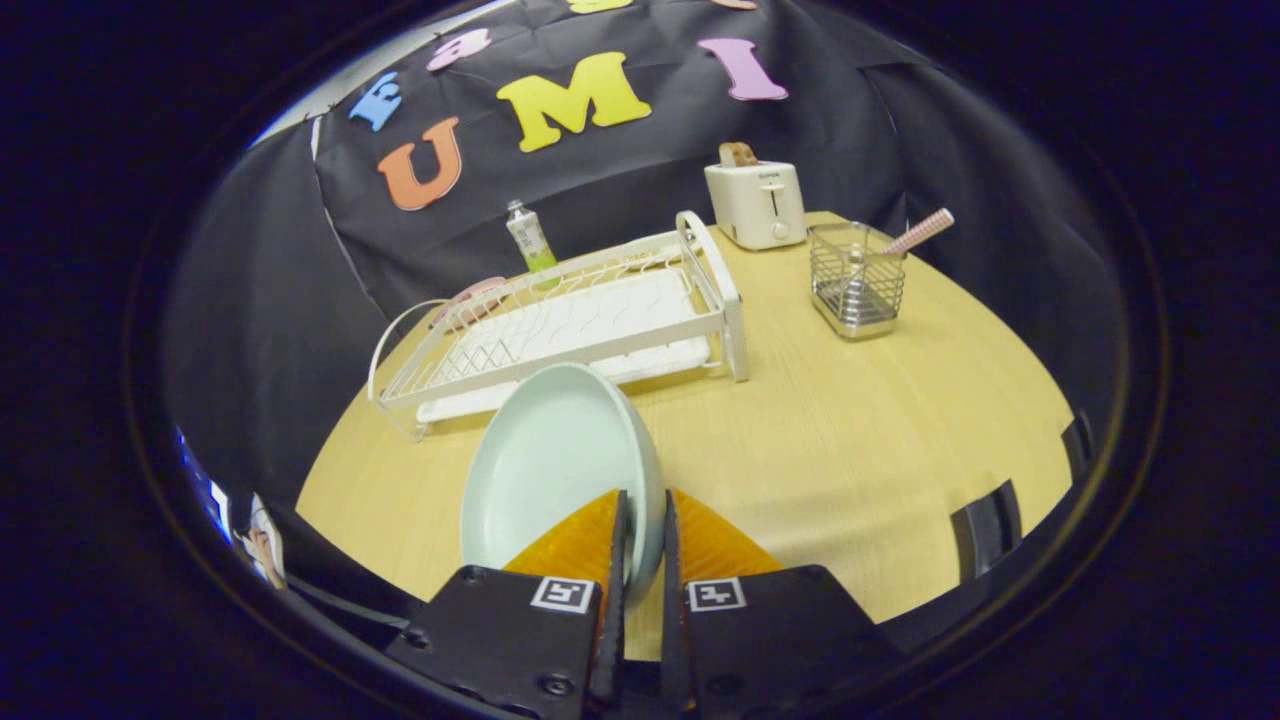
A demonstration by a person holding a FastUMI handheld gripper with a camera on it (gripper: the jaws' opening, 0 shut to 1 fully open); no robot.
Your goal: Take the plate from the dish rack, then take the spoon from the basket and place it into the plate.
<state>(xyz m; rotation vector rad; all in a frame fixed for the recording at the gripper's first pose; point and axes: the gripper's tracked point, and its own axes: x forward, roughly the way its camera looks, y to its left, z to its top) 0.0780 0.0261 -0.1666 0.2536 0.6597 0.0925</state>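
Gripper fingers narrow, clamped on rim of pale plate; plate held on edge, tilted, above tabletop, just in front of dish rack. Dish rack white, wire, no dishes seen inside. Right of dish rack: wire basket holding spoon, checked handle leaning out to right. Behind dish rack's right end: toaster with bread slice in slot. Behind dish rack, at middle: upright tube. Pink object behind dish rack's left part, unclear what.
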